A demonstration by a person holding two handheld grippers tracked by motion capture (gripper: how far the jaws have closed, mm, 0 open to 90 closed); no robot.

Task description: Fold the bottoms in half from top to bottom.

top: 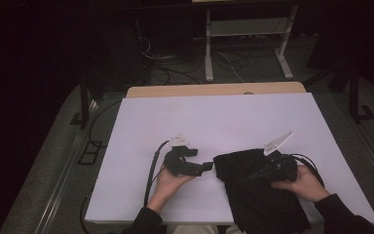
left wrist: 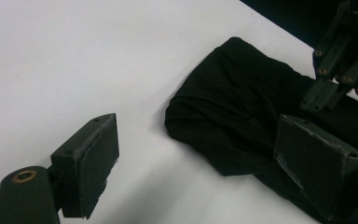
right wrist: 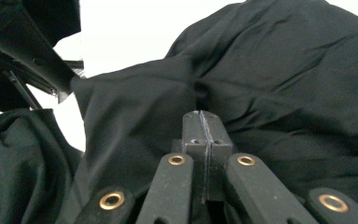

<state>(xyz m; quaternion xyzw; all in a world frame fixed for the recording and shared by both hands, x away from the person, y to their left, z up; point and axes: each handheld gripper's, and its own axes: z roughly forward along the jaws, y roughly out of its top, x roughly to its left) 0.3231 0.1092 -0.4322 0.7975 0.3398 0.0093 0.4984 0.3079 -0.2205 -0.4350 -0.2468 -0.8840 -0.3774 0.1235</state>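
Note:
A black cloth [top: 260,195] lies crumpled at the front right of the white table [top: 214,122], and part of it hangs over the front edge. My right gripper [top: 253,178] rests on top of the cloth [right wrist: 279,70] and points left. Its jaws [right wrist: 200,123] are pressed together, and creases in the fabric gather at their tip. My left gripper [top: 208,166] lies in a hand just left of the cloth, open wide [left wrist: 205,163]. One pad [left wrist: 319,163] is over the cloth's near edge [left wrist: 233,112]; the other is over bare table.
A wooden strip [top: 214,90] runs along the table's far edge. Behind the table, a white metal frame [top: 246,29] and loose cables [top: 175,68] are on the dark floor. The left and far parts of the tabletop are bare white.

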